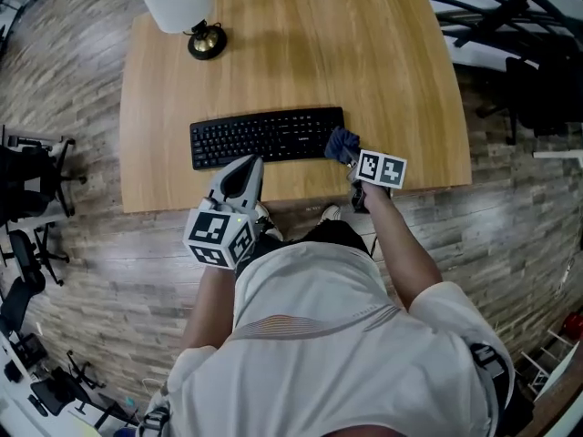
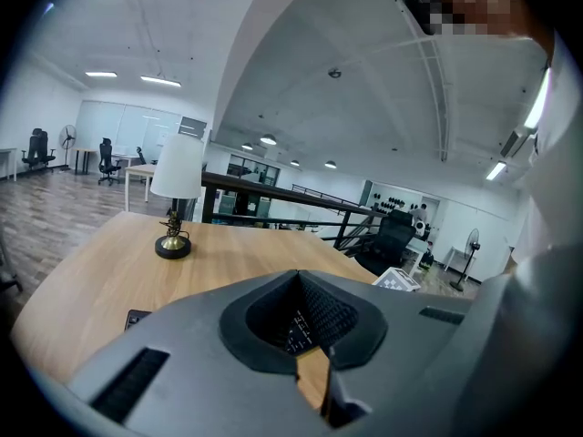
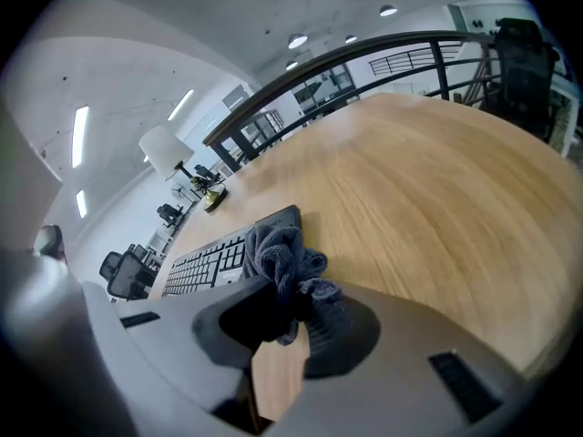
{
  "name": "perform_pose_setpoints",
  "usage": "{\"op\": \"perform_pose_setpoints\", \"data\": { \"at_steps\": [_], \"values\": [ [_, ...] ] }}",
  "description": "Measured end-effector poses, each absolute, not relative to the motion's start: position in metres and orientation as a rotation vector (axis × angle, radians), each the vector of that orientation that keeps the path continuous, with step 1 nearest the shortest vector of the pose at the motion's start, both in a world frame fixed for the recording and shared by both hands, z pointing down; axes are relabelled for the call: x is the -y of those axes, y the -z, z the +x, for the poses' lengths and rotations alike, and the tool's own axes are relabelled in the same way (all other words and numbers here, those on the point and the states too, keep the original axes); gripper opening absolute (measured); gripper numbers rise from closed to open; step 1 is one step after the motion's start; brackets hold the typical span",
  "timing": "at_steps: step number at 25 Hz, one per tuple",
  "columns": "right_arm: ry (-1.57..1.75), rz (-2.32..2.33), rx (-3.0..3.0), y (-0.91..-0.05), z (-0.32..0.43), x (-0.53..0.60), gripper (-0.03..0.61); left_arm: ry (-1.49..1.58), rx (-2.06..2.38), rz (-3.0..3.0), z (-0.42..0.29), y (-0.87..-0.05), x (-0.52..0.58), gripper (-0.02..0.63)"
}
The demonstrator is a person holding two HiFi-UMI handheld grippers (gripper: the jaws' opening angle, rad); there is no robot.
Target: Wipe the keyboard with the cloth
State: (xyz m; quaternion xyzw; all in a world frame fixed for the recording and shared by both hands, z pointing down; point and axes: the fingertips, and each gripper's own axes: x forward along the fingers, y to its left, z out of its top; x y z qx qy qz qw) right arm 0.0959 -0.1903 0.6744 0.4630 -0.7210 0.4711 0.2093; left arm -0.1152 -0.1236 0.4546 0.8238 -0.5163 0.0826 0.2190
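Dark blue cloth (image 3: 282,262), bunched into a knot, sits pinched between the jaws of the right gripper (image 1: 353,159) at the right end of the black keyboard (image 1: 267,137) on a wooden table (image 1: 392,71). The left gripper (image 1: 248,167), jaws pressed together on nothing, hovers at the keyboard's near edge (its own view shows only a sliver of keys). Whether cloth touches keys is hard to tell. A lamp (image 1: 182,3) is cut off at the far corner.

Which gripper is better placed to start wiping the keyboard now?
Right. The right gripper is shut on the cloth, at the right end of the keyboard. The left gripper is shut on nothing, by the keyboard's front edge.
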Motion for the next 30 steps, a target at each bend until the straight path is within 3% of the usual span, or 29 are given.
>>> {"op": "perform_pose_setpoints", "data": {
  "at_steps": [9,22,30],
  "values": [
    [-1.204,1.445,2.002,-0.642,0.139,0.198,0.121,-0.169,1.522,2.269,-0.131,-0.436,0.121,0.014],
    [-0.425,1.338,2.602,-0.388,0.013,0.234,0.124,-0.049,1.729,2.375,-0.185,-0.348,0.143,0.014],
    [-0.164,1.378,2.705,-0.316,-0.012,0.222,0.123,-0.013,1.795,2.423,-0.209,-0.315,0.141,0.014]
  ]
}}
